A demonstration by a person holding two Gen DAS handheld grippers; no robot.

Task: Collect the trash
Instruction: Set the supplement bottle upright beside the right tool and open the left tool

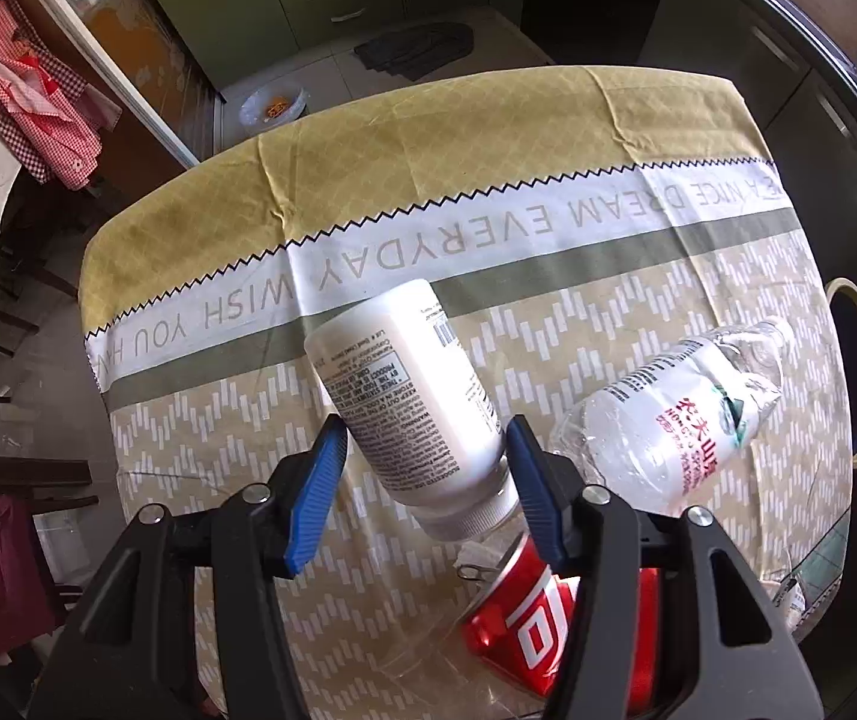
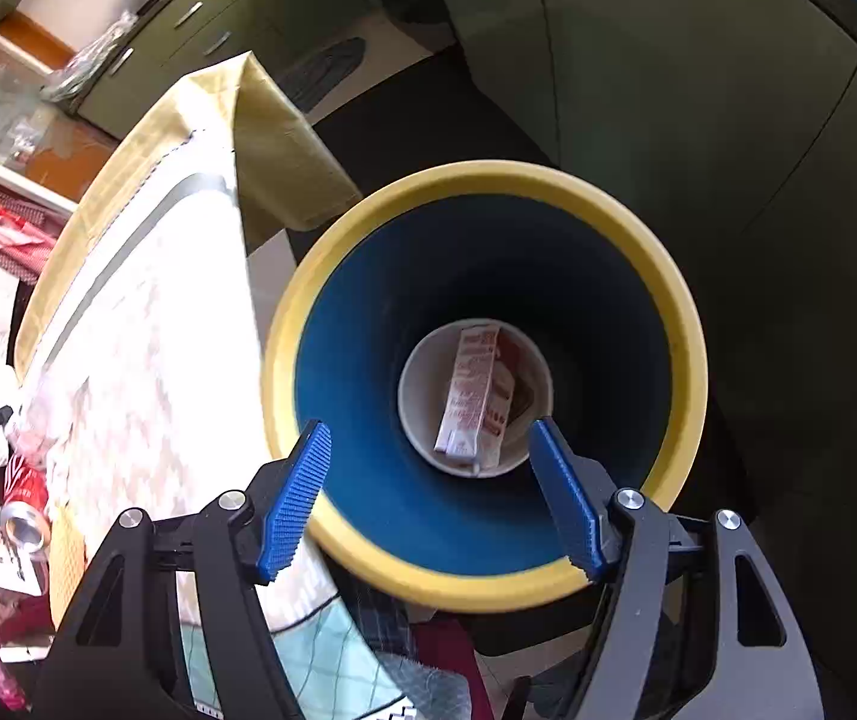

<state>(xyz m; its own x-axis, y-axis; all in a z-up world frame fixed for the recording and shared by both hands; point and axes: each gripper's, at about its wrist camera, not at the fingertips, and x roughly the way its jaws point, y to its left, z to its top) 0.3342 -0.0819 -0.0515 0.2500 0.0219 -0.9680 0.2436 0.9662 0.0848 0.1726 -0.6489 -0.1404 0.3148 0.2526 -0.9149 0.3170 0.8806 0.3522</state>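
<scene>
A pill bottle [image 1: 407, 402] is seen between the fingers of the left gripper [image 1: 425, 492], tilted, cap toward the camera, over the middle of the tabletop [image 1: 428, 180]. A can [image 1: 524, 618] lies on its side nearer the near edge. A crumpled water bottle [image 1: 677, 414] lies toward the right edge. Beyond that edge, lower down, a bin [image 2: 689, 360] is placed; a carton [image 2: 476, 399] lies in a cup [image 2: 419, 402] at its bottom, below the right gripper [image 2: 428, 498].
</scene>
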